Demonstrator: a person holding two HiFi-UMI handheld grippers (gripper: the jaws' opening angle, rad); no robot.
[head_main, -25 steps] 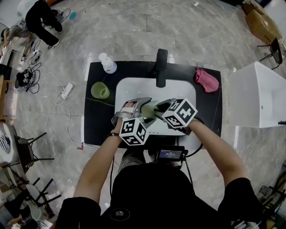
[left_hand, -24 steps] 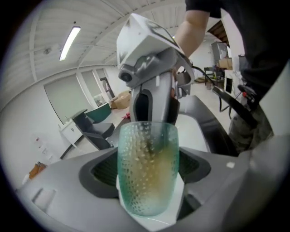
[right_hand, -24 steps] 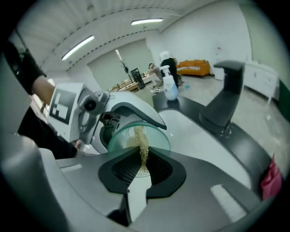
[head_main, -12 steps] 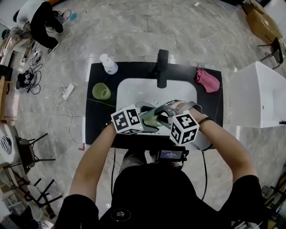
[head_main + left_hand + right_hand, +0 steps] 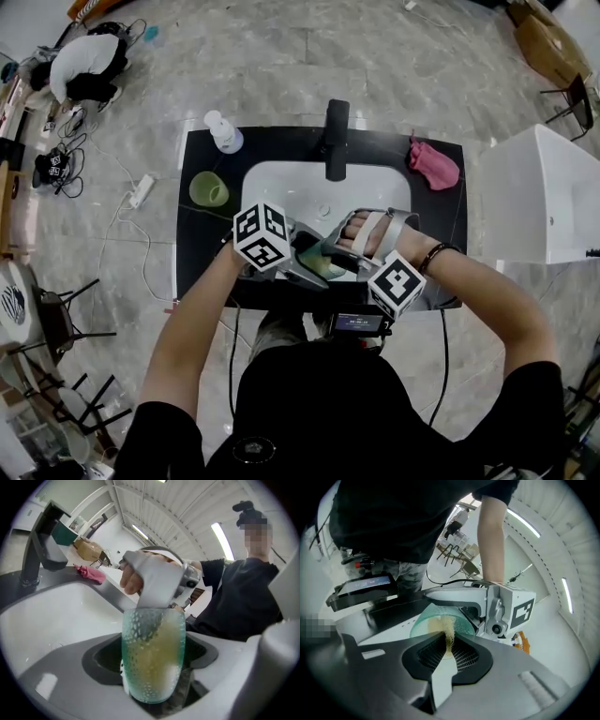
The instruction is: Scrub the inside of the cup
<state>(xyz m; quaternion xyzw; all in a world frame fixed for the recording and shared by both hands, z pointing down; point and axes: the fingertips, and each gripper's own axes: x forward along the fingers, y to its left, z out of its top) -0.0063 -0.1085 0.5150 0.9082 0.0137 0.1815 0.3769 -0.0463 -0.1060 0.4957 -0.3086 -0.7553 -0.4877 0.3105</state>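
Observation:
A green dimpled glass cup [image 5: 153, 667] is held over the sink, with my left gripper [image 5: 154, 688] shut on its base. In the head view the cup [image 5: 319, 262] lies between the two marker cubes, close to the sink's near rim. My right gripper [image 5: 447, 644] is shut on a yellow sponge [image 5: 449, 631], which is pushed into the cup's mouth [image 5: 461, 624]. Through the glass the sponge [image 5: 157, 651] shows as a yellow mass with foam. In the left gripper view the right gripper [image 5: 157, 581] comes in from above the rim.
The white sink [image 5: 281, 187] is set in a black counter [image 5: 202, 244], with a dark faucet [image 5: 336, 141] at its back. A second green cup [image 5: 208, 190] and a white bottle [image 5: 223, 131] stand at the left, a pink cloth [image 5: 433, 164] at the right. A white box [image 5: 539, 197] stands beside the counter.
The left gripper's cube has swung away from me and to the left, the right one's toward me and to the right. The cup and sponge stay together between them.

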